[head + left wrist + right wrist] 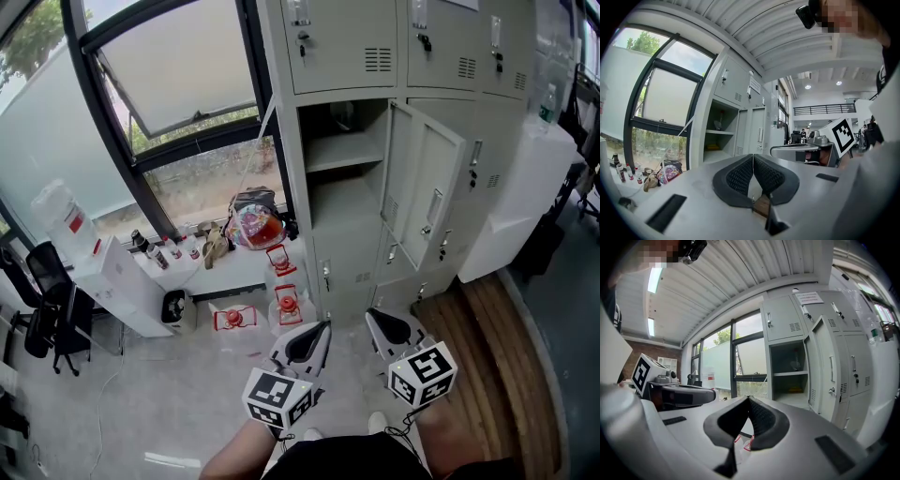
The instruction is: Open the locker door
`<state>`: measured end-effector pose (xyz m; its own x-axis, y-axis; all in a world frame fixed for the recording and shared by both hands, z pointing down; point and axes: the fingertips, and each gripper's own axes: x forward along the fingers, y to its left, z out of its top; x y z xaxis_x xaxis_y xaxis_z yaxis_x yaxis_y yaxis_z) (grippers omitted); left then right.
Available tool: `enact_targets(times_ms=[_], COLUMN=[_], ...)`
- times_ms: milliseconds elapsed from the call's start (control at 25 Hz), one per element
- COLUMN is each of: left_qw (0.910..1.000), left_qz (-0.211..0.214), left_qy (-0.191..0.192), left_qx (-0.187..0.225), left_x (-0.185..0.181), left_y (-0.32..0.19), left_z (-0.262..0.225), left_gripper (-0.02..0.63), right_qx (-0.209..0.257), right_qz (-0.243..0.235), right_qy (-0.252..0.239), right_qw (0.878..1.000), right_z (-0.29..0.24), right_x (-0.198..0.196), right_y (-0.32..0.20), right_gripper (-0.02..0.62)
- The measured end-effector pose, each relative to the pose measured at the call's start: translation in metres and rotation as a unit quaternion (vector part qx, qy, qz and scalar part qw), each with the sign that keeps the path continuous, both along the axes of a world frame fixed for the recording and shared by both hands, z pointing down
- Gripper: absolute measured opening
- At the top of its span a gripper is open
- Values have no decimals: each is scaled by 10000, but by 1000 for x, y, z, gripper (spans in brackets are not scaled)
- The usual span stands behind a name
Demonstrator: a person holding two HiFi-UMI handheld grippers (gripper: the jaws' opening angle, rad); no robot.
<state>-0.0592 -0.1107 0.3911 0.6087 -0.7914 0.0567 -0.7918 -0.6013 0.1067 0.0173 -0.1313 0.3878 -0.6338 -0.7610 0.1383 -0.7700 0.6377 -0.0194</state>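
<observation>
The grey locker bank [375, 56] stands ahead of me. One tall middle door [427, 192] hangs open, swung to the right, and shows a compartment with a shelf [342, 153]. Both grippers hover low over the floor, well short of the lockers. The left gripper [323, 326] is shut with nothing in it, its pads [740, 174] touching at the tips. The right gripper [370, 316] is also shut and empty. In the right gripper view the open door [829, 366] stands right of the compartment [790, 380]. In the left gripper view the open compartment [717, 140] lies ahead on the left.
Several red lantern-like items [286, 305] sit on the floor by the locker base. A colourful bag [253, 225] lies on the window ledge. A white cabinet [122, 281] and a black chair [47, 305] stand at left. A white unit [525, 206] and wooden flooring [487, 347] are at right.
</observation>
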Motion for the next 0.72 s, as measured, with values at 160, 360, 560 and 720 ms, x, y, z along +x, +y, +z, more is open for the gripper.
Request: enact_targets(times_ms=[160, 360, 560, 720], left_qw=[10000, 10000, 9999, 9999], left_qz=[48, 89, 121, 116], left_qy=[-8, -9, 8, 15], left_qx=[5, -20, -14, -8], left_x=[1, 0, 0, -1], left_y=[0, 0, 1, -1], left_z=[0, 2, 2, 2], left_gripper=[17, 17, 17, 17], right_qx=[-19, -56, -63, -63], right_qz=[22, 38, 48, 25], right_qy=[-3, 22, 58, 73], right_qw=[10000, 10000, 10000, 10000], right_z=[2, 5, 5, 5], right_x=[-1, -3, -4, -6], right_y=[1, 1, 1, -1], right_gripper=[54, 54, 54, 54])
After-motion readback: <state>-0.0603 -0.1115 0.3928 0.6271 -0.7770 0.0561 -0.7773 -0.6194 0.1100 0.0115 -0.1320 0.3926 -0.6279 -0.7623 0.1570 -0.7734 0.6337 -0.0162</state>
